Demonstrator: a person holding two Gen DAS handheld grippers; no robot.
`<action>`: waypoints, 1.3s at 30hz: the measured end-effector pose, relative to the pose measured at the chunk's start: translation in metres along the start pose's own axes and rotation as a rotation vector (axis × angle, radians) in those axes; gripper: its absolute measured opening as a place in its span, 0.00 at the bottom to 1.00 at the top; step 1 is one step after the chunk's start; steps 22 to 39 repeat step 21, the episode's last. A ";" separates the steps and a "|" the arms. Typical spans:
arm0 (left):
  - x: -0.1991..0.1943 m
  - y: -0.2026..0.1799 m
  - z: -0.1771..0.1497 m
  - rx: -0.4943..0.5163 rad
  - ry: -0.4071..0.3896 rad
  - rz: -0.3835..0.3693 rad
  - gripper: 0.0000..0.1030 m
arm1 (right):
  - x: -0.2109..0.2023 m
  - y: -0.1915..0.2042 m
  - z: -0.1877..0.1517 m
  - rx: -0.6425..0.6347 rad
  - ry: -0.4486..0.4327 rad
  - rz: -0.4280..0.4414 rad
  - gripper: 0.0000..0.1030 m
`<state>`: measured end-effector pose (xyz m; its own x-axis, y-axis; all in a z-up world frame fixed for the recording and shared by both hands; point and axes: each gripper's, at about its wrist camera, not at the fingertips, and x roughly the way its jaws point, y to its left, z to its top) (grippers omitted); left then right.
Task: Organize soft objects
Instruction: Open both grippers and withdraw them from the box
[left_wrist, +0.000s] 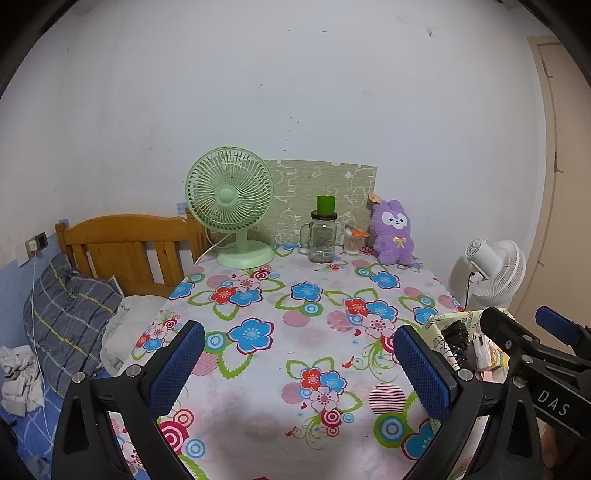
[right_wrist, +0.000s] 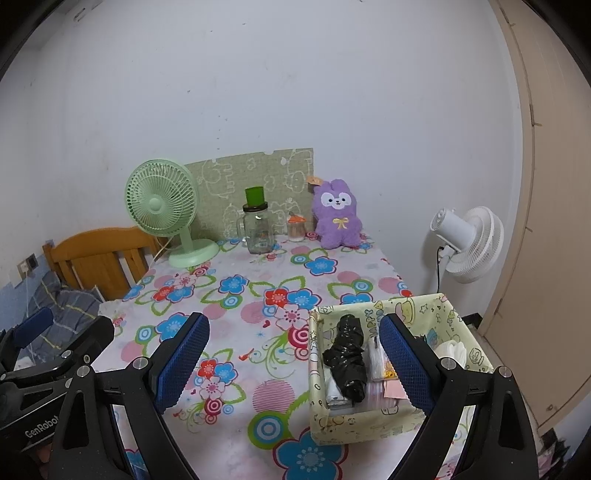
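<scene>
A purple plush bunny (left_wrist: 393, 233) (right_wrist: 337, 215) sits upright at the far right of the flowered table (left_wrist: 280, 306), against the wall. A pale yellow patterned box (right_wrist: 369, 424) (left_wrist: 441, 323) stands at the near right edge and holds a black plastic bundle (right_wrist: 347, 358), white tissue packs and other soft packets. My left gripper (left_wrist: 299, 369) is open and empty above the near middle of the table. My right gripper (right_wrist: 295, 362) is open and empty, its right finger (right_wrist: 404, 363) over the box.
A green desk fan (left_wrist: 231, 206), a glass mug jar with a green cup on top (left_wrist: 323, 236) and a small jar (left_wrist: 354, 240) stand along the back. A white floor fan (right_wrist: 467, 243) is to the right. A wooden bed with a grey pillow (left_wrist: 70, 317) is on the left.
</scene>
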<state>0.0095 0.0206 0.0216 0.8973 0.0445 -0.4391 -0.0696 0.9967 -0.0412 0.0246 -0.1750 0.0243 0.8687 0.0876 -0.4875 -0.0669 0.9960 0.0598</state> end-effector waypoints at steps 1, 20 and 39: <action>0.000 0.000 0.000 0.000 0.001 0.001 1.00 | 0.000 0.000 0.000 0.002 0.000 0.000 0.92; 0.006 -0.003 0.000 -0.001 0.017 -0.009 1.00 | 0.000 -0.004 -0.001 0.010 0.007 -0.010 0.92; 0.007 -0.003 0.000 -0.001 0.017 -0.009 1.00 | 0.000 -0.004 -0.001 0.012 0.007 -0.010 0.92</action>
